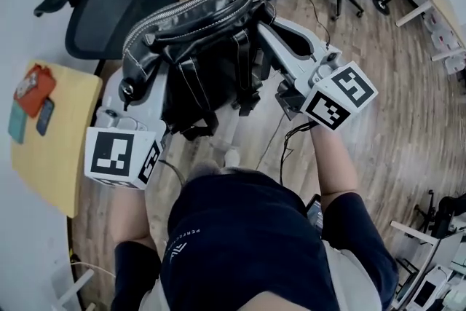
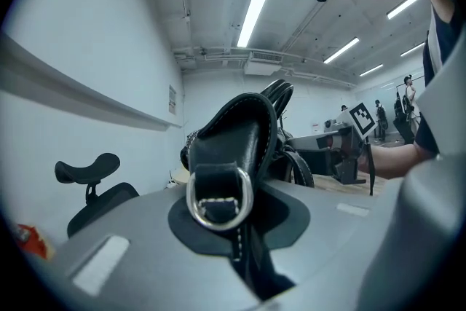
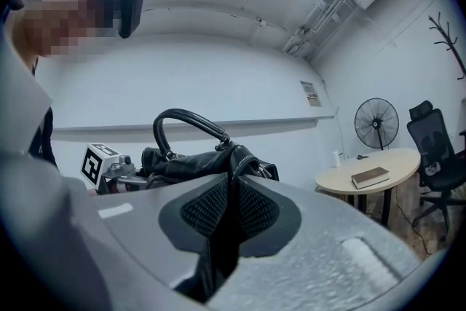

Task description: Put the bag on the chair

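Wood-plank floor point(image 1: 386, 120) fills the room under us, and a yellow bench point(image 1: 62, 164) stands at our left with an orange object point(image 1: 34, 87) lying on its far end. Beyond that bench, against the pale wall, we see the black mesh chair point(image 1: 109, 11) with its headrest turned towards the wall.

We hold the black leather bag point(image 1: 204, 40) up between our two tools, in front of our body and just beside the chair's back. It sags between the two grips, zip side up, with straps dangling below it, and floor shows underneath. Whether any part of it touches the seat we cannot tell, since the bag covers that spot.

Our left tool point(image 2: 240, 222) is clenched on the bag's left end. Its pads pinch a stitched leather tab right below a metal D-ring point(image 2: 218, 200), which stands upright above the jaws.

Our right tool point(image 3: 229, 218) is clenched on the opposite end, its ribbed pads pressed on a thin fold of leather. The bag's curved handle point(image 3: 182, 120) arches above it. Off to the right stand a round bench point(image 3: 364, 186) carrying a book point(image 3: 370, 176) and a fan point(image 3: 376, 124).
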Motion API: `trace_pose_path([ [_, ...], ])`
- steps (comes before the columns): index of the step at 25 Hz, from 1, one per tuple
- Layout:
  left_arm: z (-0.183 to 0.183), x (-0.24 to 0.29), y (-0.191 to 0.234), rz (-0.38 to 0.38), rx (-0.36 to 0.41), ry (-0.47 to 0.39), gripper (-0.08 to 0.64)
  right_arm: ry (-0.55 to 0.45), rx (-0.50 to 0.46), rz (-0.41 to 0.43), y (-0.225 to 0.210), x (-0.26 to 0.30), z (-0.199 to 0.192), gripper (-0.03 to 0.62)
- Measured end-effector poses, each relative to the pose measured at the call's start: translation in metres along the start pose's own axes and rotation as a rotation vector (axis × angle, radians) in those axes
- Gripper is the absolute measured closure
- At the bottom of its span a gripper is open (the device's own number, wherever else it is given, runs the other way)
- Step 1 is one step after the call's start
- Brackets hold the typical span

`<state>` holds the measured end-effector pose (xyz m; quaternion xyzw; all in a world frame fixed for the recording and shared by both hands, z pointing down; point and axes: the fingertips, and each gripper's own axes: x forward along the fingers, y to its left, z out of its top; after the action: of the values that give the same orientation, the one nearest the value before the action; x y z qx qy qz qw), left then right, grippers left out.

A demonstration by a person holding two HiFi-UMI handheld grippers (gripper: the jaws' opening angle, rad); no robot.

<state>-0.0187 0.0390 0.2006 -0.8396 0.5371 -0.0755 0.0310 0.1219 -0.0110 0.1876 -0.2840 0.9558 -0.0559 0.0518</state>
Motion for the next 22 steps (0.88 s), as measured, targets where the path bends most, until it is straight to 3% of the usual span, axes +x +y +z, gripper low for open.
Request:
trace_pose_path([
  [6,0.003,0.088,0.044,0.006,0.04,-0.021,0.494,-0.012,0.005,-0.037,-0.078,0.056,0.01,0.552],
  [14,0.001,0.172,0.093,-0.035,0.069,-0.059,0.494,-0.021,-0.013,-0.097,-0.146,0.108,0.016,0.552],
  [22,-0.001,0.191,0.101,-0.099,0.028,-0.056,0.494,0.001,0.003,-0.15,-0.16,0.116,0.017,0.552],
])
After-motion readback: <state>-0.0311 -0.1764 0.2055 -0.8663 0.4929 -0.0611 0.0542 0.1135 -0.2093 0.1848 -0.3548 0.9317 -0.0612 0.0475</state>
